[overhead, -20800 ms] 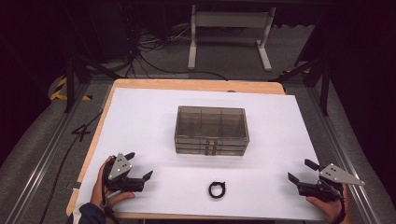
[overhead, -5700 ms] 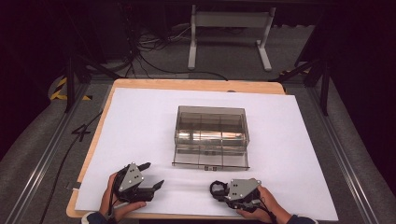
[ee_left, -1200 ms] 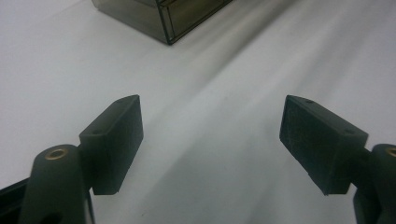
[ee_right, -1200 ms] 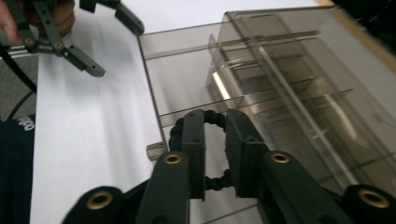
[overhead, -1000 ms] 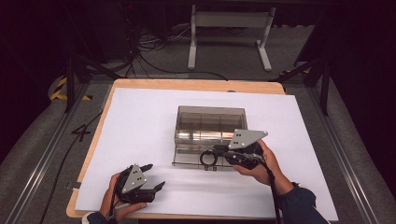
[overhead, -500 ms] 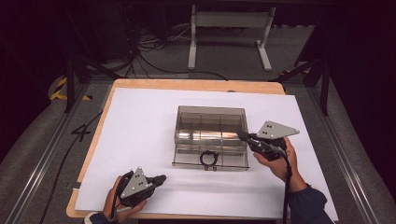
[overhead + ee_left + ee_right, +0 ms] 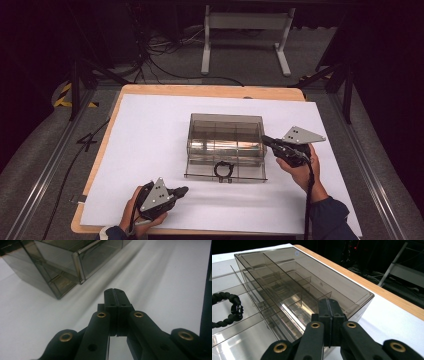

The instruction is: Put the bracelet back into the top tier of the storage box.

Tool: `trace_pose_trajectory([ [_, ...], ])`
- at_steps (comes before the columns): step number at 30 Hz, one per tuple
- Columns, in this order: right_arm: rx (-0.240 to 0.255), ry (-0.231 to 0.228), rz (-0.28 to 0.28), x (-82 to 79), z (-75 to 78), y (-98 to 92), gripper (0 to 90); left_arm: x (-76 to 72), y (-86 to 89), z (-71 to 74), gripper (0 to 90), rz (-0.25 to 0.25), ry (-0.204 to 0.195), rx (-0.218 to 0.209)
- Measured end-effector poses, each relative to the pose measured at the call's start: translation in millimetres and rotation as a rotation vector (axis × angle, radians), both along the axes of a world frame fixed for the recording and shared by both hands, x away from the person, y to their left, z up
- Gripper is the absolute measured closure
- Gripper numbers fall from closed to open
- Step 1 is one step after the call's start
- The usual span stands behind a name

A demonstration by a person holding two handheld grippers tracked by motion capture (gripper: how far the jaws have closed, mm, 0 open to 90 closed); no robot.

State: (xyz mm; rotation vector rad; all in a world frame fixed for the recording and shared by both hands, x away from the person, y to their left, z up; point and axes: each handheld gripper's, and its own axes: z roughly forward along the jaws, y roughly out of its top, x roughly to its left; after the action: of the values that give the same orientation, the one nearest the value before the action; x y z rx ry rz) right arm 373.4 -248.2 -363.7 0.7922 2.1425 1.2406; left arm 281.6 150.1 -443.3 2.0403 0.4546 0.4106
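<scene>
High view has the left gripper (image 7: 181, 190) parked near the table's front edge, jaws now pressed together on nothing after closing a moment ago. Further back, the black bracelet (image 7: 223, 170) sits in the pulled-out drawer (image 7: 250, 175) of the clear organizer box (image 7: 226, 134). Right gripper (image 7: 265, 139), also clamped empty, has let go and swung to the box's right end, so closing the drawer looks next.

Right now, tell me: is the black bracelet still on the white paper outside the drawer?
No, the bracelet lies in the pulled-out drawer.

glossy smoked-plastic drawer box (image 7: 226, 140) — braided cord bracelet (image 7: 223, 170), matt white paper (image 7: 150, 135)
</scene>
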Motion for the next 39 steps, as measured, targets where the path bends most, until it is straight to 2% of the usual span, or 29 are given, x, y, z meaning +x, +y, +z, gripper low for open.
trace_pose_trajectory([
  [3, -0.024, -0.005, -0.005, 0.0, -1.0, 1.0, 90.0, 0.8, -7.9, 0.5, 89.2, -0.007, -0.003, 0.001],
  [7, -0.029, 0.005, -0.013, 1.9, -4.6, -2.3, 90.0, 2.1, -16.0, 1.1, 88.9, -0.028, -0.005, 0.009],
  [10, -0.008, 0.009, -0.012, 2.9, -6.3, -5.0, 90.0, 2.9, -20.6, 1.6, 89.0, -0.035, -0.007, 0.009],
  [25, -0.01, -0.003, -0.013, 1.2, -7.8, -4.4, 90.0, 8.0, -36.4, 5.1, 86.2, -0.027, -0.029, -0.013],
  [39, -0.014, -0.01, -0.009, -3.1, -8.4, -4.5, 90.0, 12.2, -53.9, 8.8, 85.9, -0.048, -0.045, -0.031],
])
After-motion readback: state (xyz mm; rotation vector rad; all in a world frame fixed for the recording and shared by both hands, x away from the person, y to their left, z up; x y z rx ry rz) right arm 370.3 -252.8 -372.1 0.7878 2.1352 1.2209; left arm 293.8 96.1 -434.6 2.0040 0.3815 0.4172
